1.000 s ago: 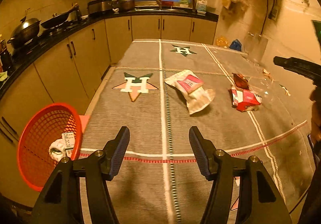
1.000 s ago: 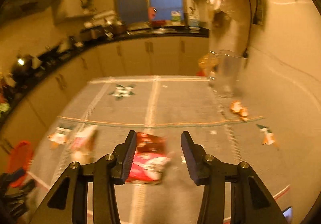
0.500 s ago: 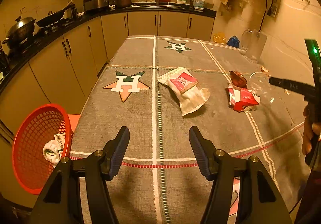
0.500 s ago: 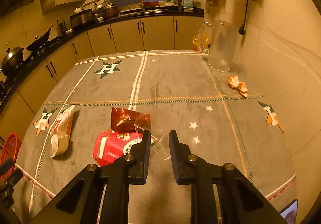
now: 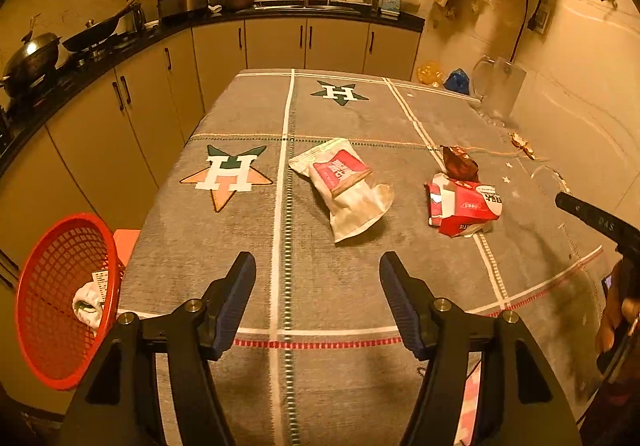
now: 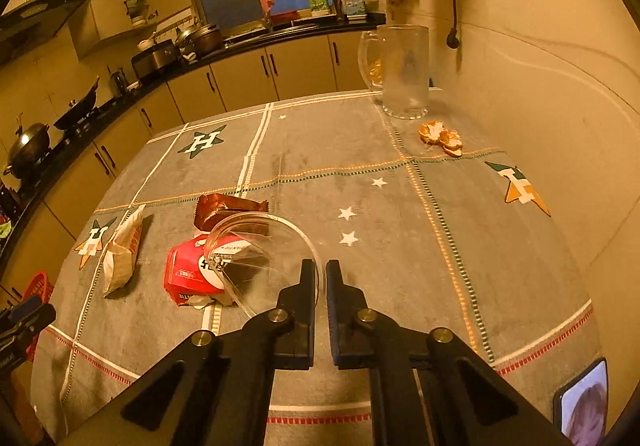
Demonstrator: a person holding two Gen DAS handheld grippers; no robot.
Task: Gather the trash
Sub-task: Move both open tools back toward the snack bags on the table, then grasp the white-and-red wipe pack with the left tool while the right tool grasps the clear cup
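Beside the red wrapper point(image 6: 192, 274), the right hand-held gripper point(image 6: 320, 278) pinches a clear lid point(image 6: 260, 258).

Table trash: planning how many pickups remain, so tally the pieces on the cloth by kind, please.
Snack wrappers and packets: 3 — white-and-red bag, brown wrapper, red packet
Clear plastic lids: 1
Orange peel piles: 1
Total: 5

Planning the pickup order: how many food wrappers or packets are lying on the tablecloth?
3. A white packet with a red label lies mid-table, a red-and-white packet to its right, and a brown wrapper at that packet's far edge. Smaller scraps may be hidden.
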